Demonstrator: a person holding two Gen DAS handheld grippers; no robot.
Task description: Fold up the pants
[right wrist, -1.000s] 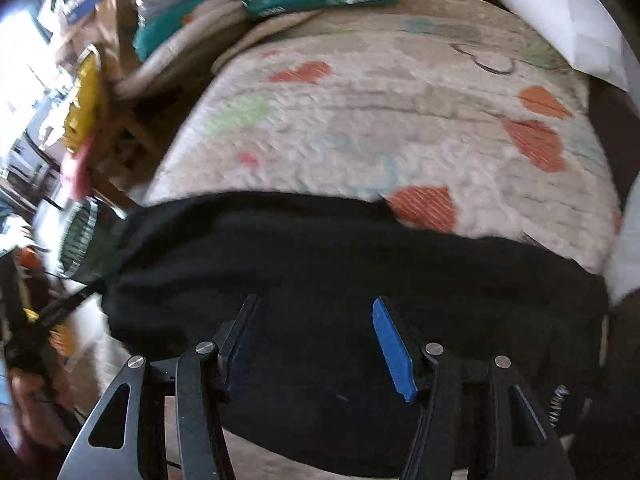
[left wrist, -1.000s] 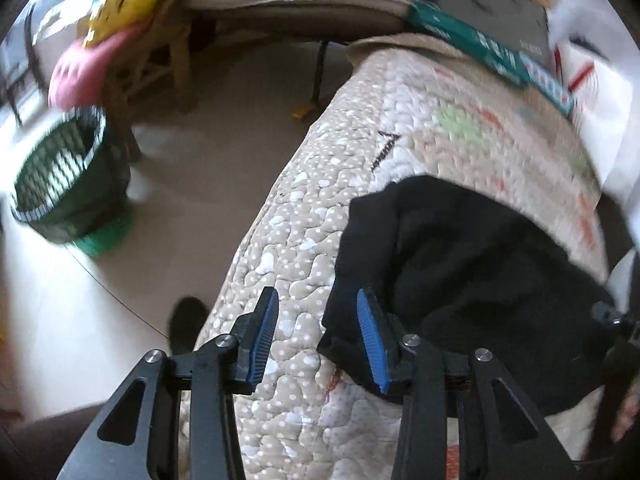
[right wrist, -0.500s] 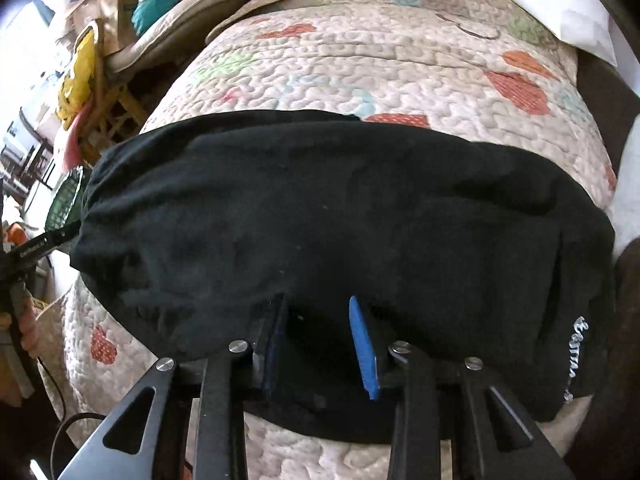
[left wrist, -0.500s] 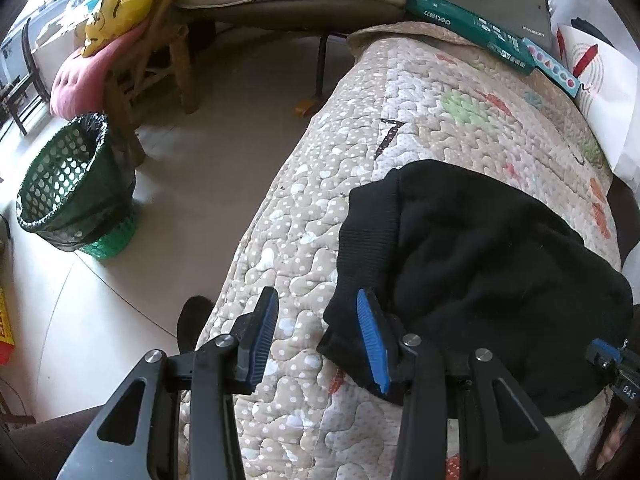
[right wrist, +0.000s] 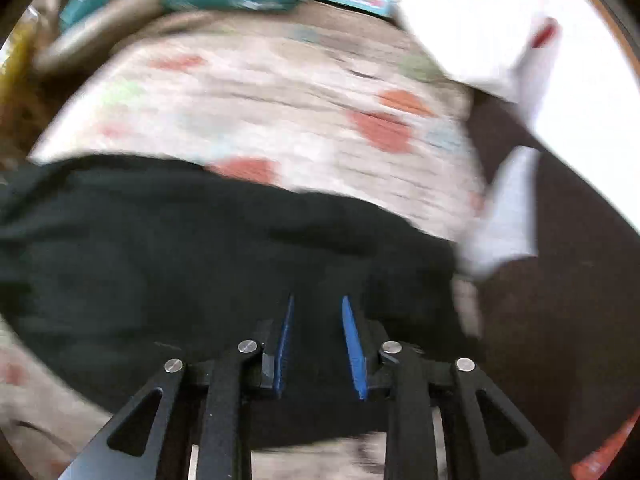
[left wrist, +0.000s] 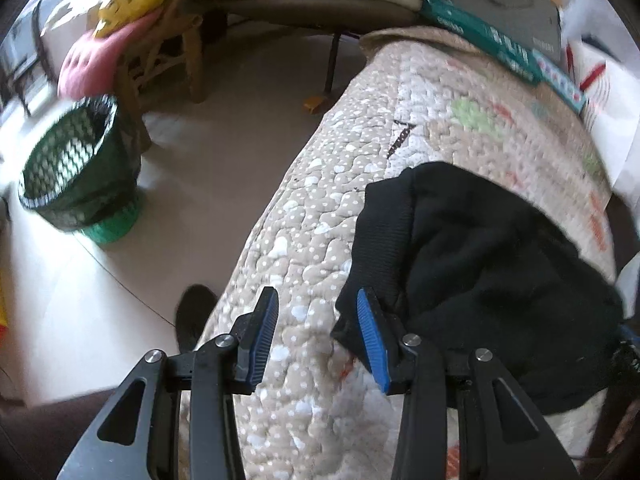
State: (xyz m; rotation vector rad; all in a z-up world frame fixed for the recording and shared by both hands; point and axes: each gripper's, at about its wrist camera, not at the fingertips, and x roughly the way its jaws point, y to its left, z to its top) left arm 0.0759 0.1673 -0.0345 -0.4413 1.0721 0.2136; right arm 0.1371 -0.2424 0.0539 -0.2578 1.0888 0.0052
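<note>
Black pants (left wrist: 492,264) lie bunched in a folded heap on a beige quilt (left wrist: 320,216) with coloured patches. My left gripper (left wrist: 316,308) is open and empty, just left of the ribbed edge (left wrist: 380,232) of the pants, its right finger touching the cloth. In the blurred right wrist view the pants (right wrist: 180,248) fill the lower half. My right gripper (right wrist: 316,308) has its jaws narrowed, with black cloth between them; the blur hides whether they pinch it.
A green mesh bin (left wrist: 76,168) stands on the pale floor at left, beside a wooden chair with pink and yellow cushions (left wrist: 108,48). Teal boxes (left wrist: 500,44) and white paper (right wrist: 500,20) lie at the quilt's far end. A dark shoe (left wrist: 196,316) shows below the quilt's edge.
My right gripper narrowed its jaws over the pants and swung right, blurring its view. My left gripper stayed open beside the ribbed edge, barely moving.
</note>
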